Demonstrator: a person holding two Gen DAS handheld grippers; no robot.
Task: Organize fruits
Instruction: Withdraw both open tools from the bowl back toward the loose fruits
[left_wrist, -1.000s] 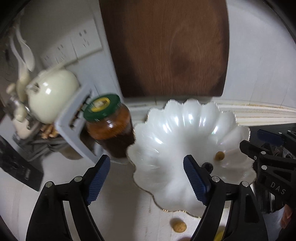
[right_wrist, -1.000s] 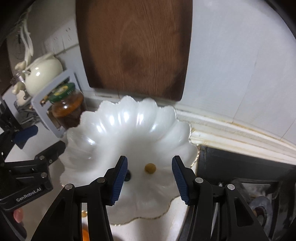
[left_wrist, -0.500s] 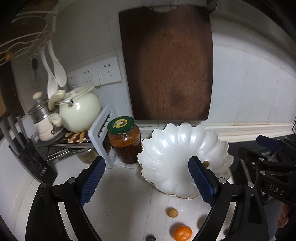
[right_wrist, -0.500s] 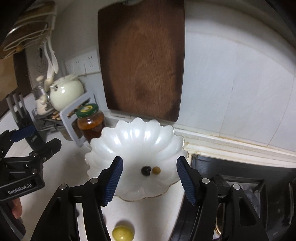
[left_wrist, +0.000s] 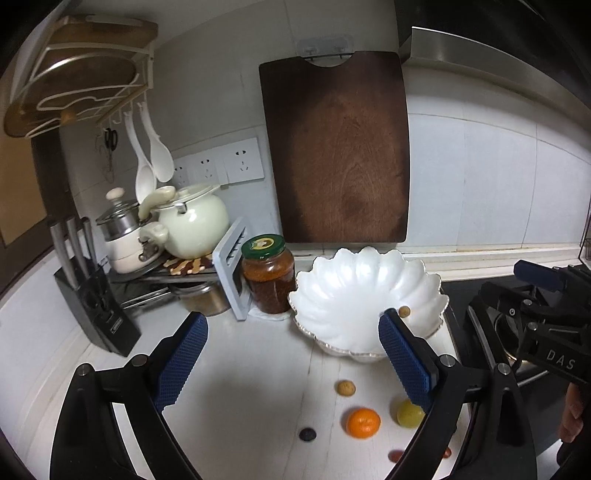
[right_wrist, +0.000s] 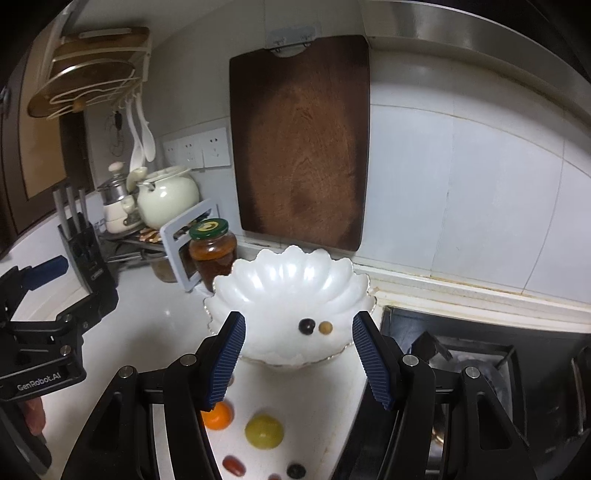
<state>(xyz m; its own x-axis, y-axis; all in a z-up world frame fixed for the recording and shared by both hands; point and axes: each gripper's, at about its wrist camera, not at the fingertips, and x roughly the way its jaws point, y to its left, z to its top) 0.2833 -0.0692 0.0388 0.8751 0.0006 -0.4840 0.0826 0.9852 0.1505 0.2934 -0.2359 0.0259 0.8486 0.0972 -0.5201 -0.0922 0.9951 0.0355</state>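
— Where are the two grippers right now?

— Both hang above the table, pointing down toward the white scalloped bowl (right_wrist: 291, 291). The left gripper (left_wrist: 291, 363) has its jaws opening wide with nothing between them. The right gripper (right_wrist: 297, 363) is parted about halfway and empty too.

— What's in the bowl?

— A dark grape (right_wrist: 306, 326) and a small tan fruit (right_wrist: 325, 328), touching side by side, just ahead of the right gripper's fingertips.

— And what's left out?

— Loose fruit on the table, below and nearer than the bowl. From the left gripper: a small tan fruit (left_wrist: 345, 388) just ahead of its right finger, an orange tangerine (left_wrist: 363, 422) beneath that, a yellow-green fruit (left_wrist: 410, 414) half hidden behind the right finger, and a dark grape (left_wrist: 307, 434) lower down between the fingers. The right gripper also sees a red oblong fruit (right_wrist: 233, 465) close under it.

— Which hand is nearer?

— I'd say the right for the yellow-green one, which sits squarely between its fingers; the left for the lone dark grape.

— Does orientation matter?

— Hardly. They're round, with no real long axis. Only the red one is elongated, lying slantwise across the right gripper's line, so the jaws should close across its narrow width.
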